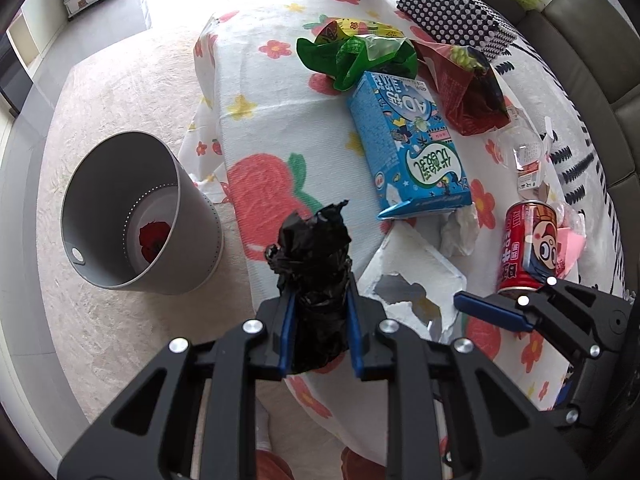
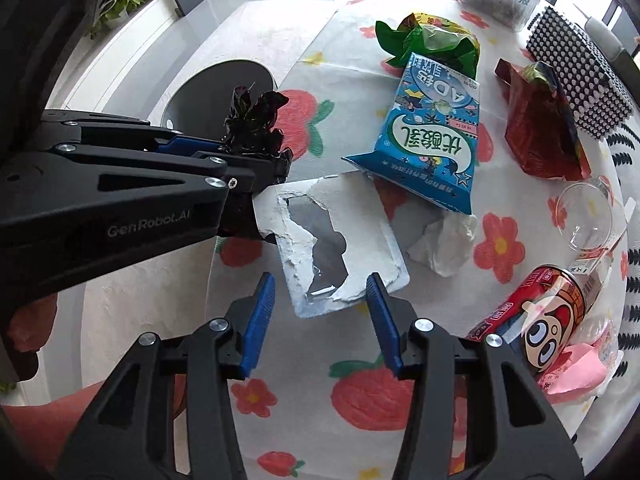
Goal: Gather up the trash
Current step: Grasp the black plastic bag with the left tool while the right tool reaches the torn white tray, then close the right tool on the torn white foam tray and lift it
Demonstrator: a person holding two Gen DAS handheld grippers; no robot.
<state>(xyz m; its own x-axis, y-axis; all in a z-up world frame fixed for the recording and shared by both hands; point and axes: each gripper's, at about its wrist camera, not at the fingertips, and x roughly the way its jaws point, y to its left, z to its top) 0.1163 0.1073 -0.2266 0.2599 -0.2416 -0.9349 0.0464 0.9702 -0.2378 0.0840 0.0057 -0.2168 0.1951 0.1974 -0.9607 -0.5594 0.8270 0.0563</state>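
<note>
My left gripper [image 1: 320, 300] is shut on a crumpled black plastic bag [image 1: 314, 268], held above the table's left edge; it also shows in the right wrist view [image 2: 256, 128]. A grey bin [image 1: 132, 216] stands on the carpet to the left, with a red scrap inside. My right gripper [image 2: 320, 292] is open and empty, just above the near edge of a torn white package [image 2: 340, 240]. A blue drink carton [image 2: 432, 148], a white tissue [image 2: 444, 240] and a red can [image 2: 544, 320] lie on the flowered tablecloth [image 2: 304, 344].
Green wrapper [image 1: 360, 56], dark red bag [image 1: 468, 92], a clear plastic cup [image 2: 584, 216], pink paper [image 2: 576, 368] and a black dotted box [image 1: 452, 12] lie farther back and right. A sofa [image 1: 592, 40] borders the table on the right.
</note>
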